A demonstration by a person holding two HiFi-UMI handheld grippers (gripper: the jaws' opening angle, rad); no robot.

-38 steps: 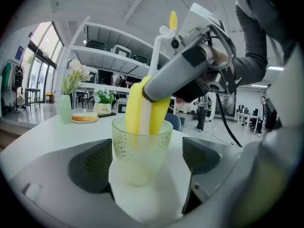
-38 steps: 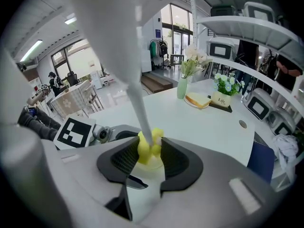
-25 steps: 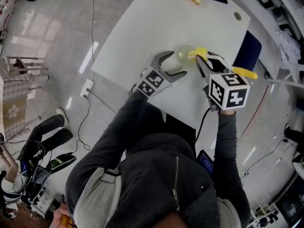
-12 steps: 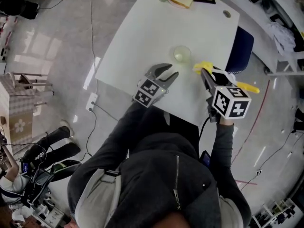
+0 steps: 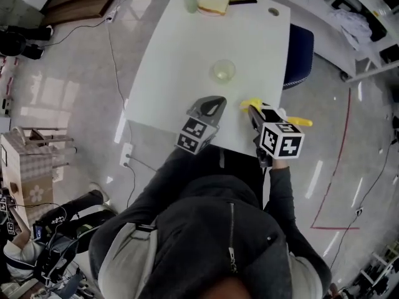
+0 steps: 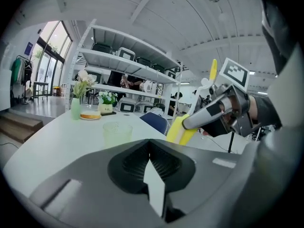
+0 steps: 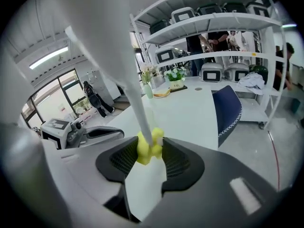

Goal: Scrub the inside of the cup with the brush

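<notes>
White table (image 5: 187, 55) is carrying the cup (image 5: 223, 71), unheld. Left gripper (image 5: 215, 101) jaws, just closed, are meeting empty; right gripper (image 5: 254, 112) is pinching the brush (image 5: 301, 123). Likely finishing: brush needs setting down.

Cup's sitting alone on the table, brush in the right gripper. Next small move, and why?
Probably reopen the left gripper and ease it forward to the cup. Its jaws have just closed on nothing, the cup stands free, apart from both grippers, and the right gripper is clamped on the brush. Scrubbing likely needs the cup steadied.
</notes>
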